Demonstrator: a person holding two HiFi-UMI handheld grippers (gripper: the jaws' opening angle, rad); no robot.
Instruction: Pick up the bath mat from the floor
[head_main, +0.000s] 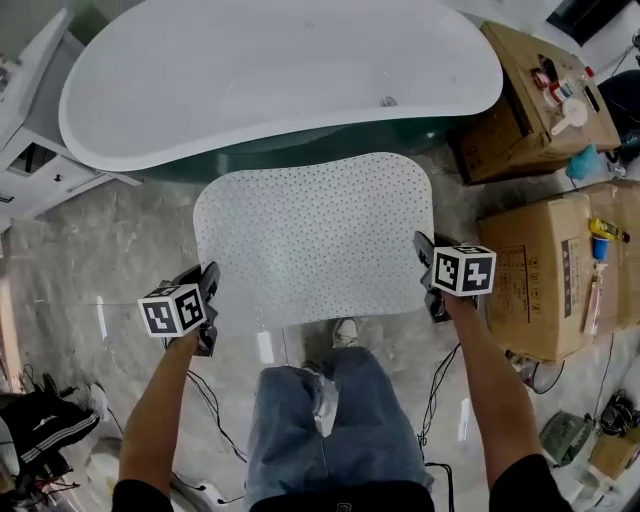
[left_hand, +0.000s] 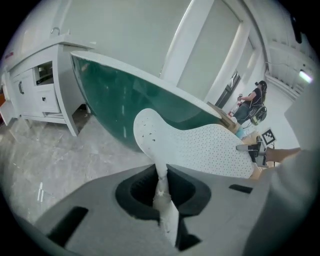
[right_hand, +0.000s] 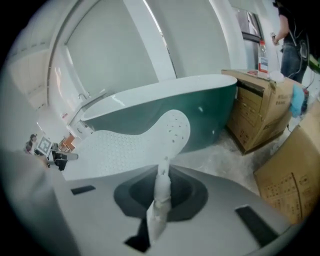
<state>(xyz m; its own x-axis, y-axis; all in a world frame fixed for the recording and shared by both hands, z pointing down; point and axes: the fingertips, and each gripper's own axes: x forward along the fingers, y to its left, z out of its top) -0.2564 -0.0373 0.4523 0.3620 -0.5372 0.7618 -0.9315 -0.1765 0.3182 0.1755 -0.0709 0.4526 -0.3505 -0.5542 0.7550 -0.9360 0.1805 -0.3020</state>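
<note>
White perforated bath mat pinched at its edges by left claw and right claw; lift both level, hold tension, stay clear of bathtub.

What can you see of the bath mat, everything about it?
The bath mat is white, thin and flexible-looking, perhaps rubber, with rounded corners and small holes all over. It is held spread out, raised off the floor, in front of the bathtub. The left claw and the right claw are each shut on one of its near corners.
</note>
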